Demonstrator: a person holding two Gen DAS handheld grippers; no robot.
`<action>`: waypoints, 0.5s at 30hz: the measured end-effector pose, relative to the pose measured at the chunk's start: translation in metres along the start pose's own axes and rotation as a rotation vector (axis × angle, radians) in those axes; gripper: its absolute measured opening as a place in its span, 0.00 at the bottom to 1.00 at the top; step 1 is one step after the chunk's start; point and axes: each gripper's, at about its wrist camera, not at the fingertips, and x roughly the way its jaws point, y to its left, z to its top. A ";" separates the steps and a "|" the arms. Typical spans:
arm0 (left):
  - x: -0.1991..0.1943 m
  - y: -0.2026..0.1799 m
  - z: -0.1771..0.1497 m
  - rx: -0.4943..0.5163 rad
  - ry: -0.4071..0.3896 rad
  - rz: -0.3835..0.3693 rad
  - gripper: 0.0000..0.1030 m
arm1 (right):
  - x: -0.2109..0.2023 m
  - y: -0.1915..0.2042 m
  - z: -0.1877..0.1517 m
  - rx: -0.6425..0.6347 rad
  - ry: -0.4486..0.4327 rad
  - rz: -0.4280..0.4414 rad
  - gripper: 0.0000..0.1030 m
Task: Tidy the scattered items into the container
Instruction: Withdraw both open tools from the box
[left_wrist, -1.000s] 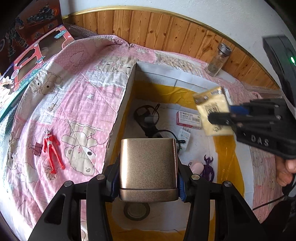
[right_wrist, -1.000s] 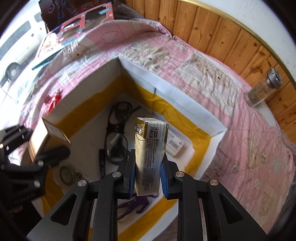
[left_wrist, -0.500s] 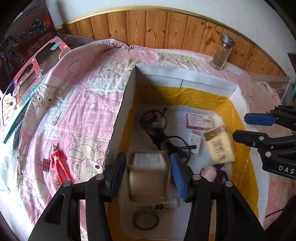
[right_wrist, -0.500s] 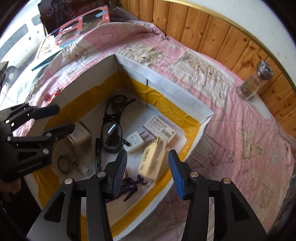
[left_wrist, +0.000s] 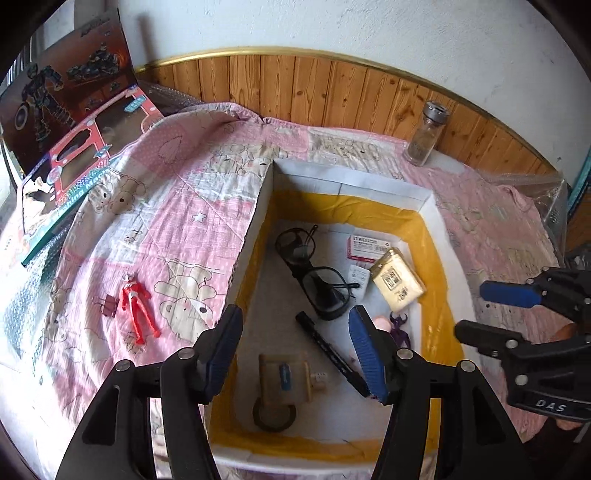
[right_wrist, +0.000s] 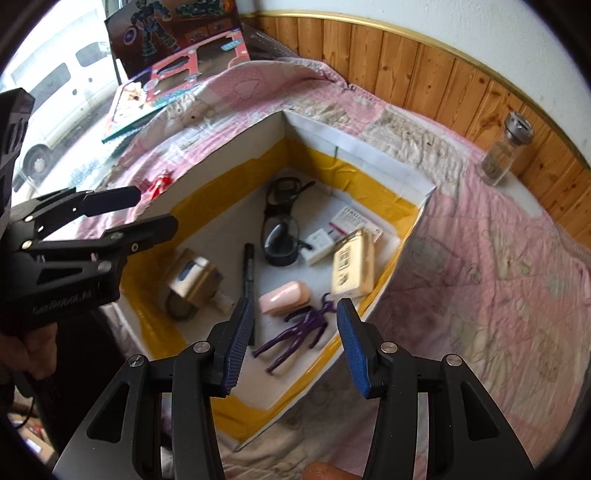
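Both tongs apart and empty: left gripper above near end of container, right gripper above its near right edge. Inside: one gold box, one yellow pack, one pair of glasses, one black marker, one purple figure. Outside, on quilt at left: one red figure, well apart from container wall, open room around.

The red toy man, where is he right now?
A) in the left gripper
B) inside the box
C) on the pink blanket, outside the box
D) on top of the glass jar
C: the red toy man lies flat on the pink blanket, left of the box's white wall, and both grippers are open with nothing in them.
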 end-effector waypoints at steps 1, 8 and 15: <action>-0.007 -0.004 -0.004 0.003 -0.006 -0.003 0.59 | -0.002 0.002 -0.003 0.005 0.000 0.010 0.49; -0.045 -0.024 -0.026 0.010 -0.029 -0.039 0.59 | -0.014 0.015 -0.019 0.017 -0.002 0.042 0.49; -0.063 -0.037 -0.037 0.015 -0.037 -0.064 0.59 | -0.028 0.020 -0.026 0.005 -0.031 0.042 0.48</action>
